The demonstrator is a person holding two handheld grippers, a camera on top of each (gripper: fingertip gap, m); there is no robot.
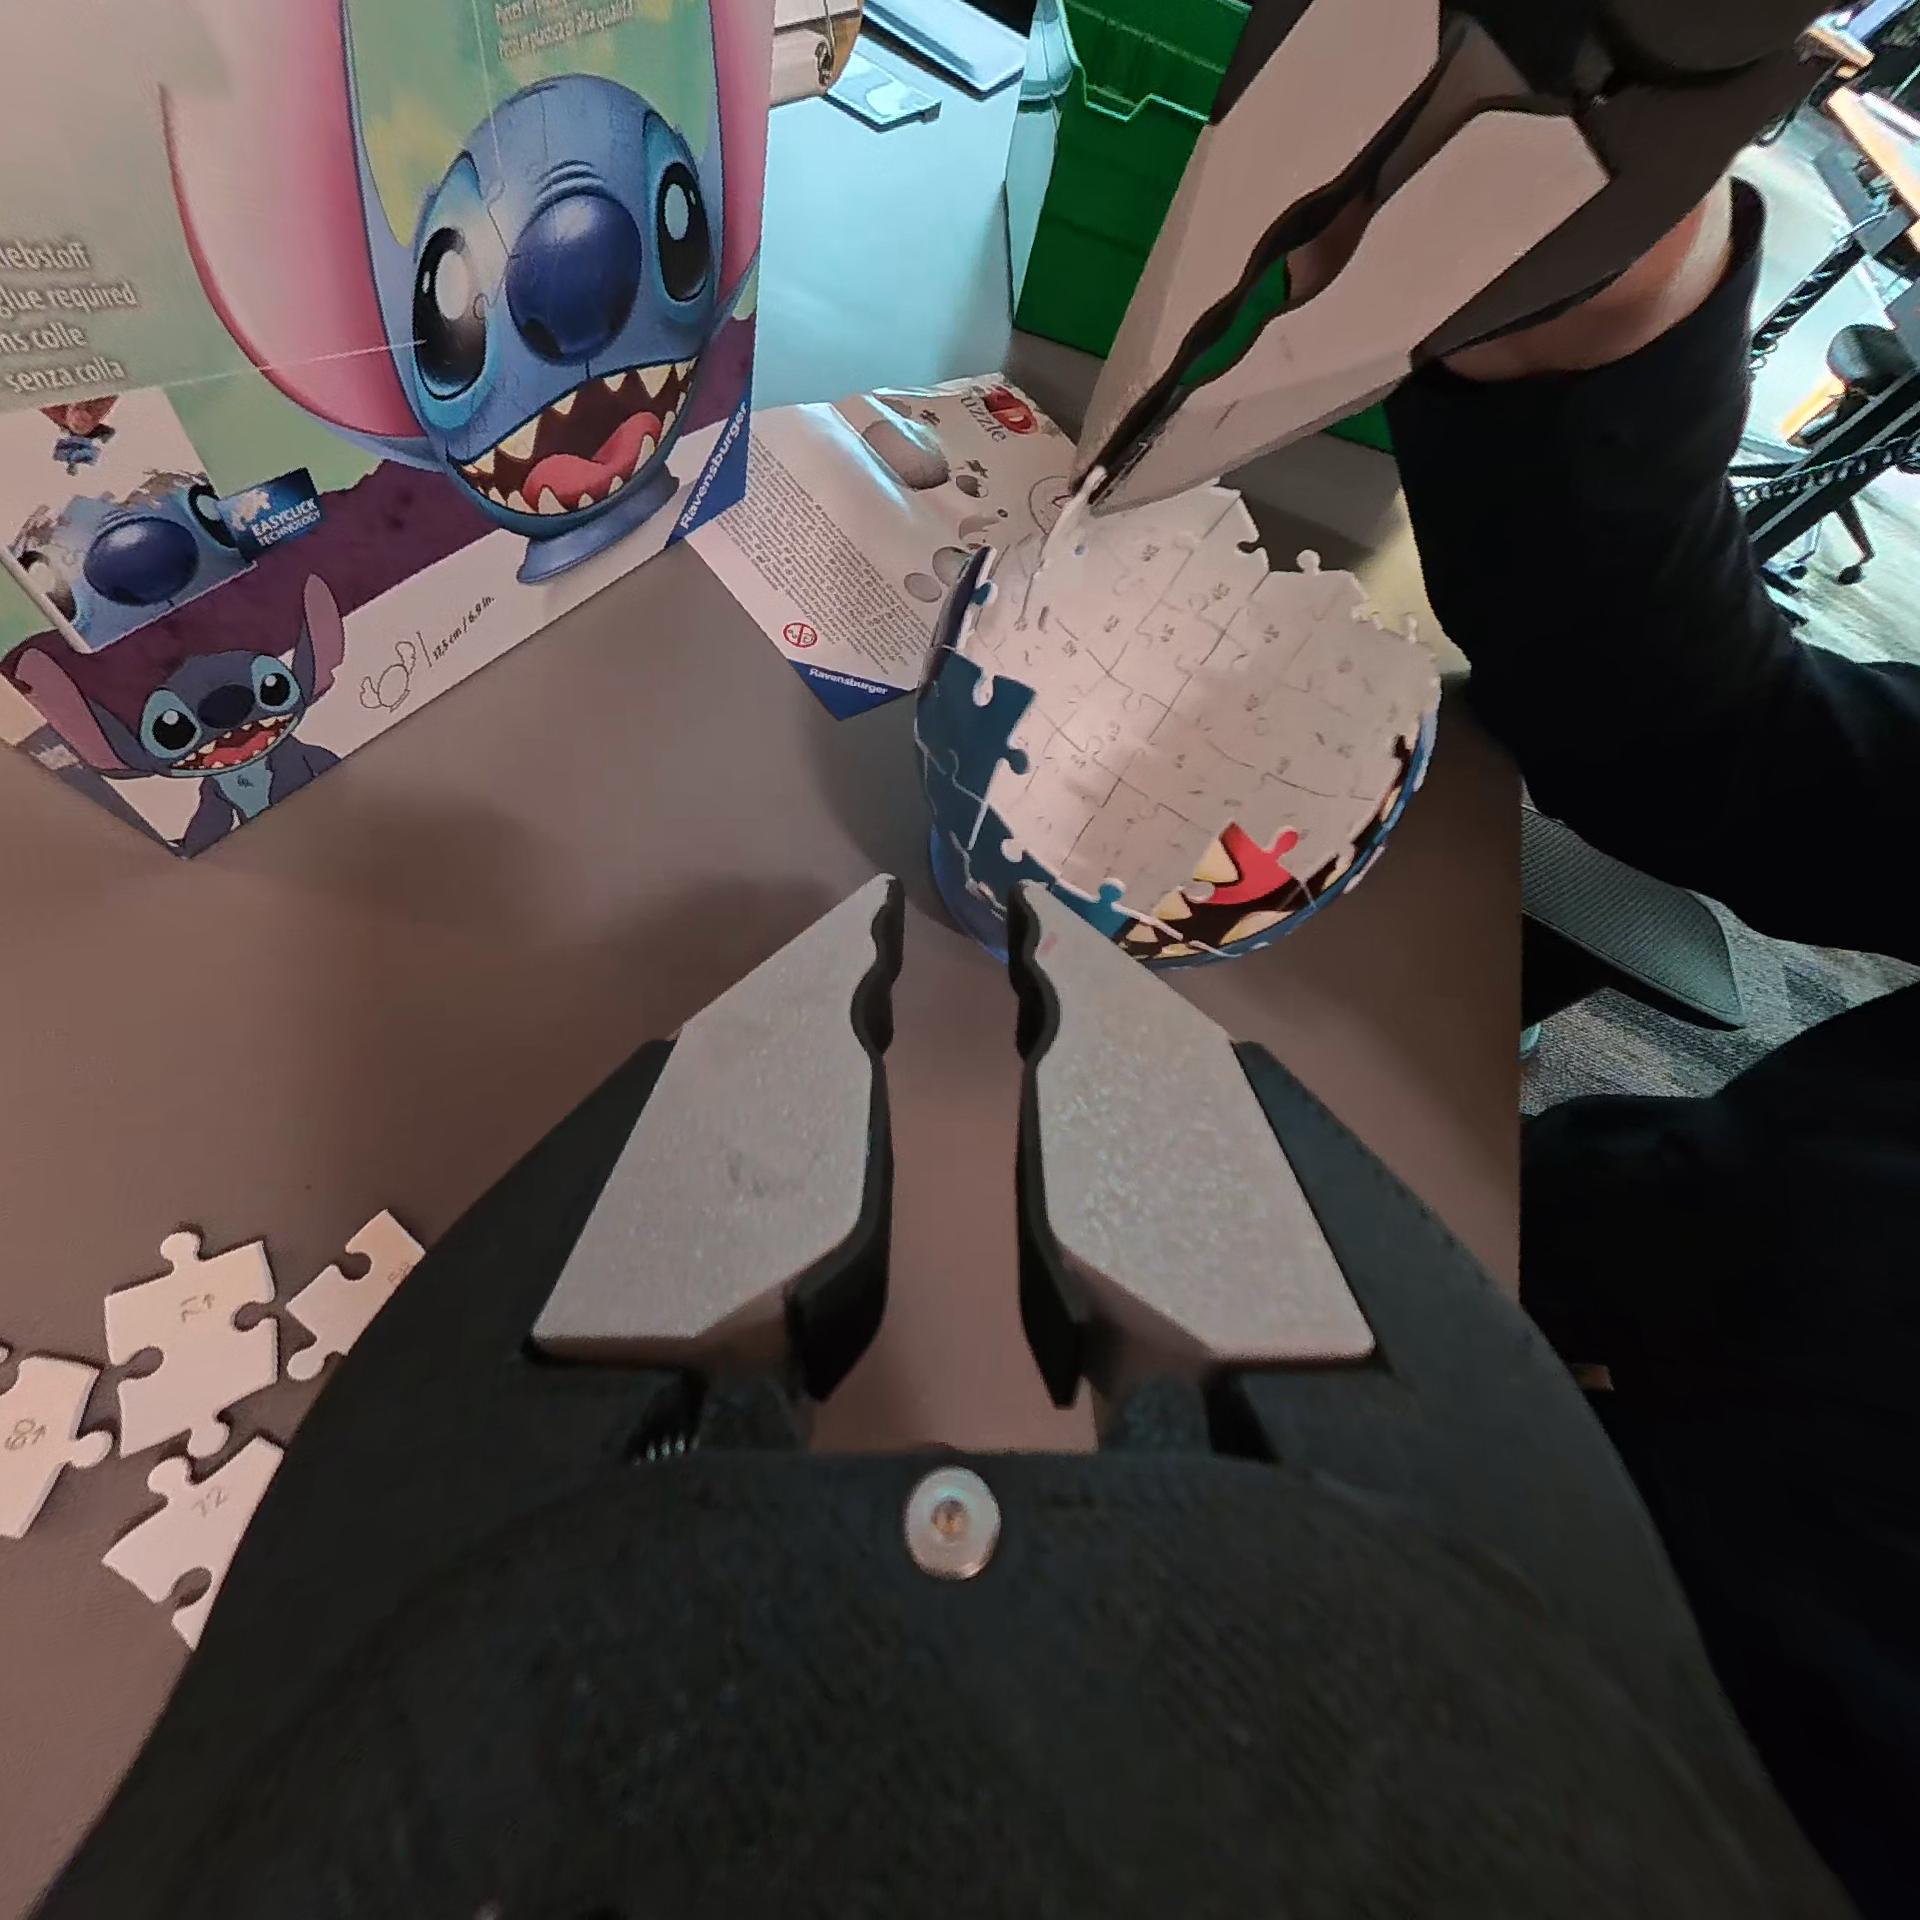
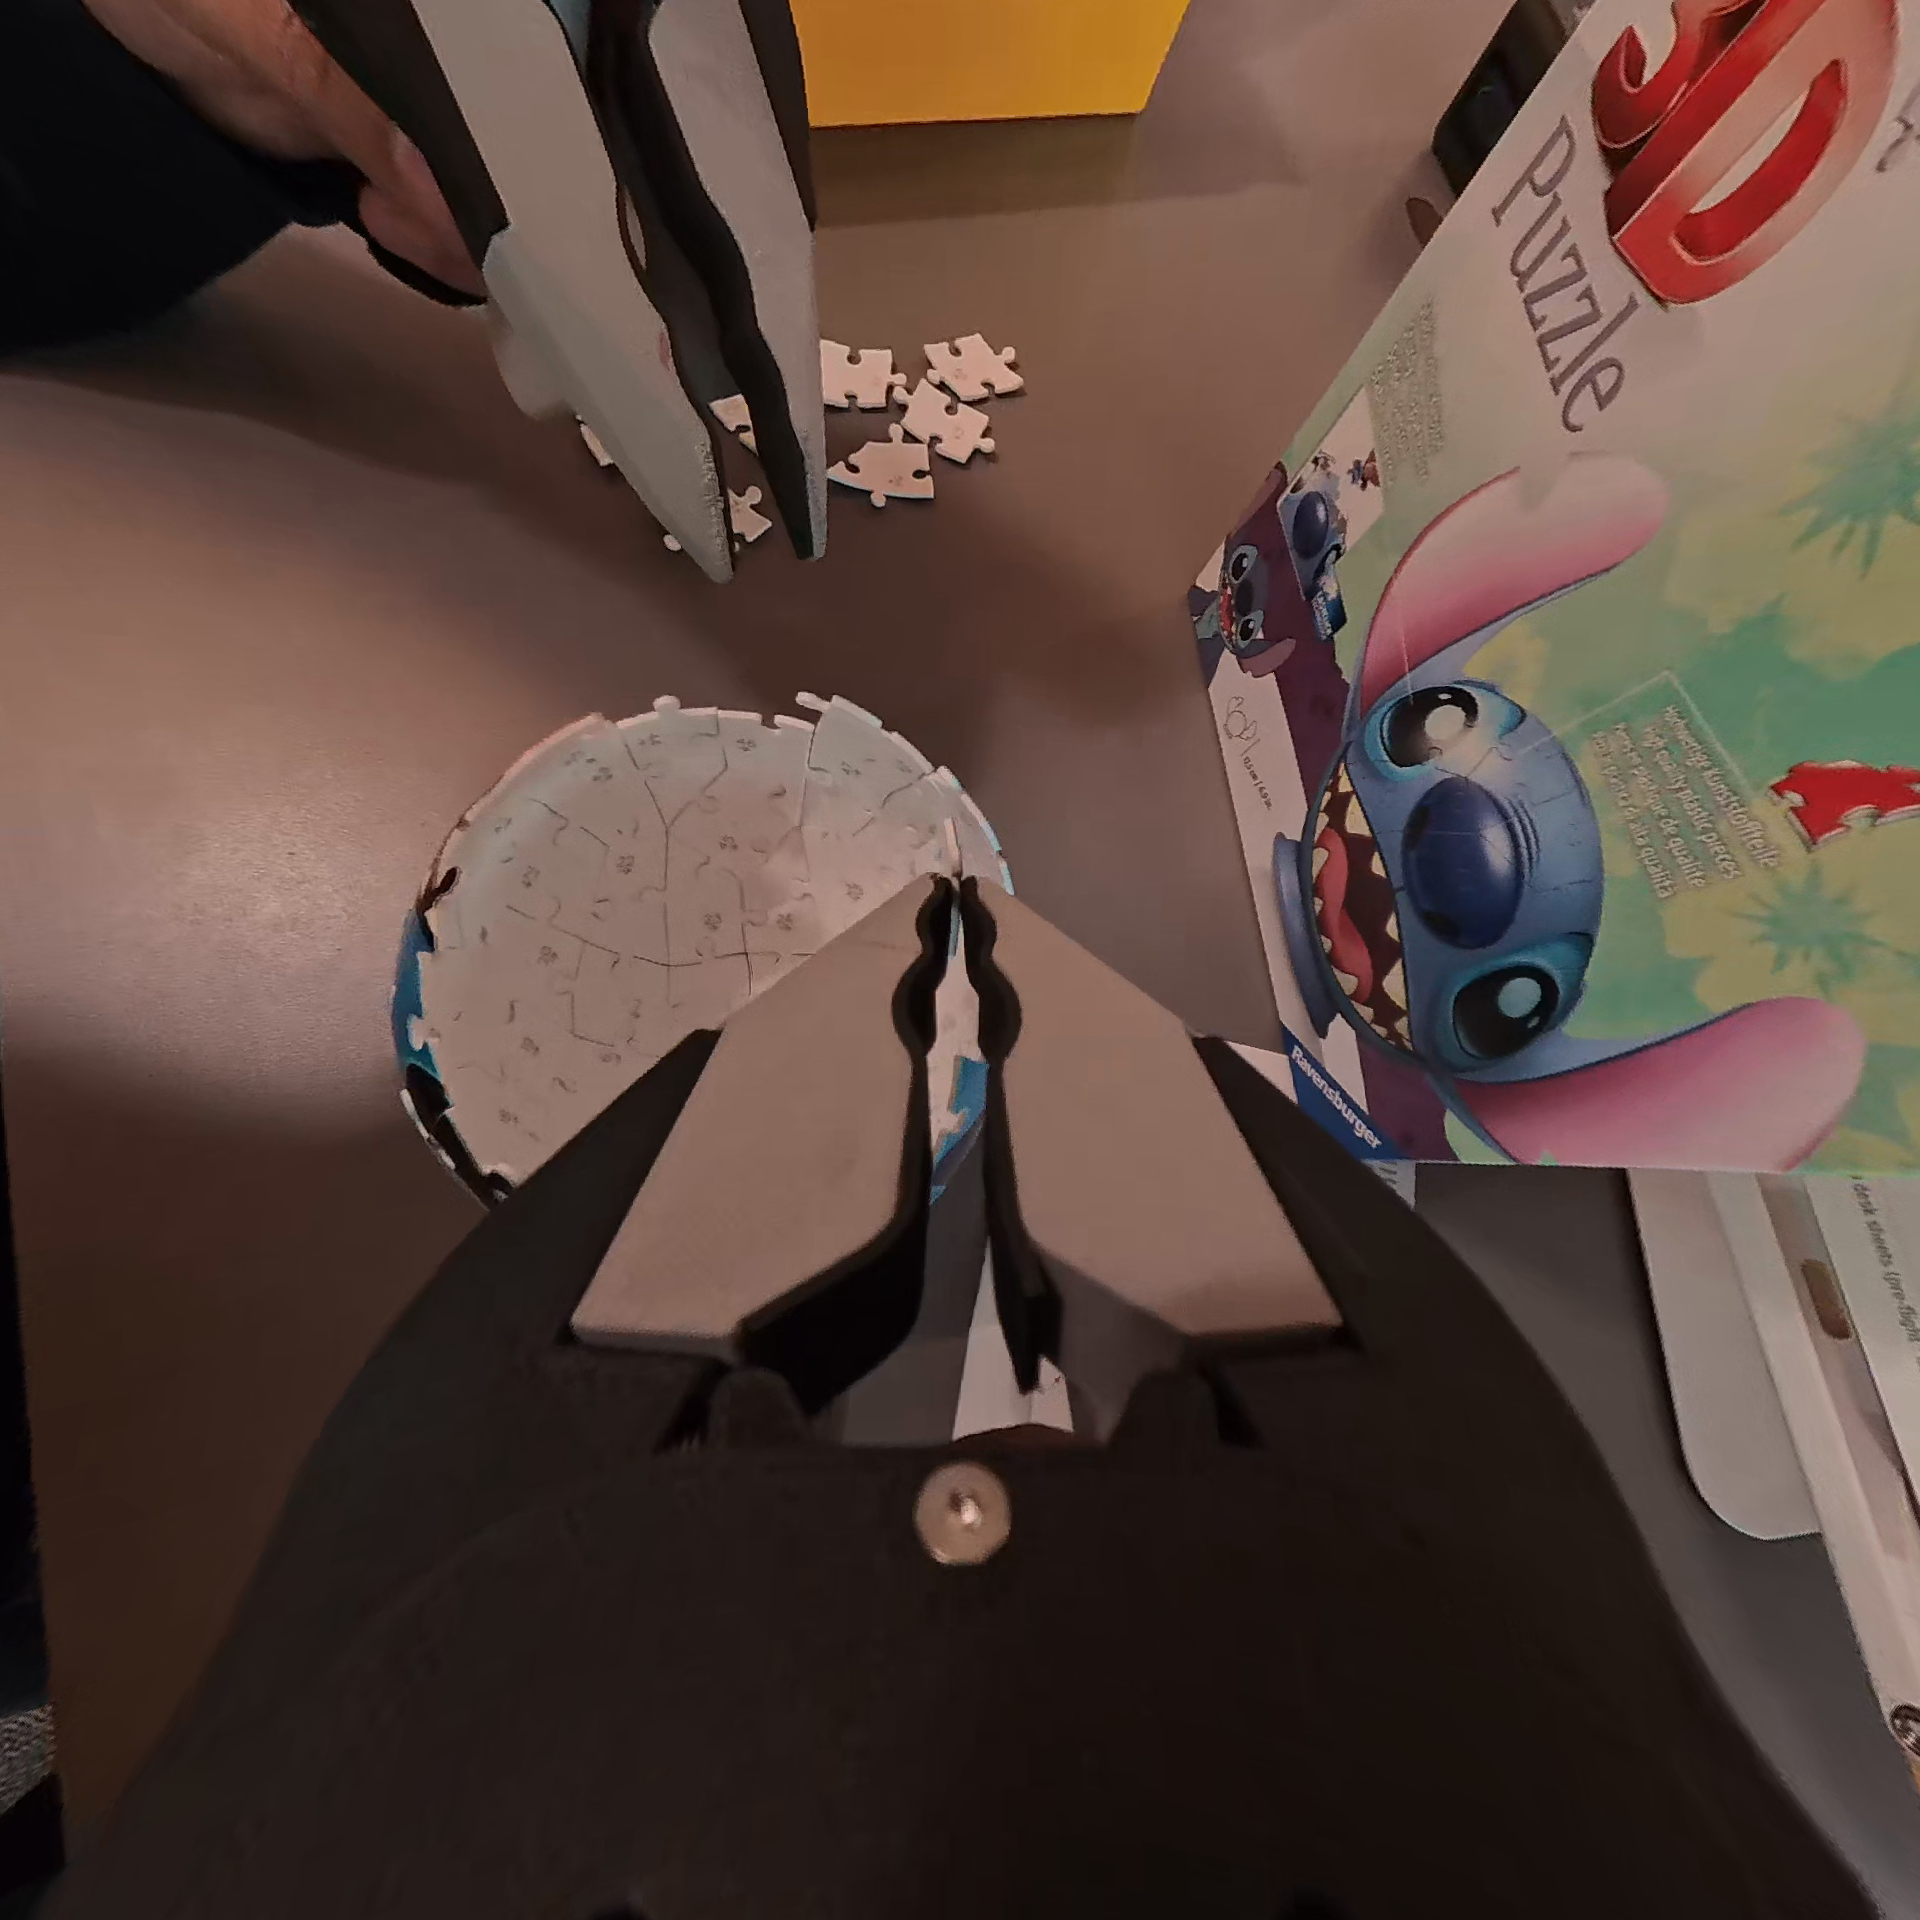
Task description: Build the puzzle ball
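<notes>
The half-built puzzle ball (image 1: 1174,727) stands open side up on the brown table, white inside and blue, red and black outside. It also shows in the right wrist view (image 2: 644,914). My right gripper (image 2: 956,888) is shut on a white puzzle piece (image 2: 954,1023) at the ball's rim; in the left wrist view this gripper (image 1: 1096,488) comes down from the upper right. My left gripper (image 1: 951,904) is open and empty, just in front of the ball's base, not touching it. It hangs above the loose pieces in the right wrist view (image 2: 764,551).
Several loose white pieces (image 1: 187,1351) lie at the table's left, also seen in the right wrist view (image 2: 914,416). The puzzle box (image 1: 416,364) stands behind on the left. An instruction leaflet (image 1: 862,540) lies behind the ball. A green crate (image 1: 1122,156) is beyond. The grippers' ends are close to 10 centimetres from one another.
</notes>
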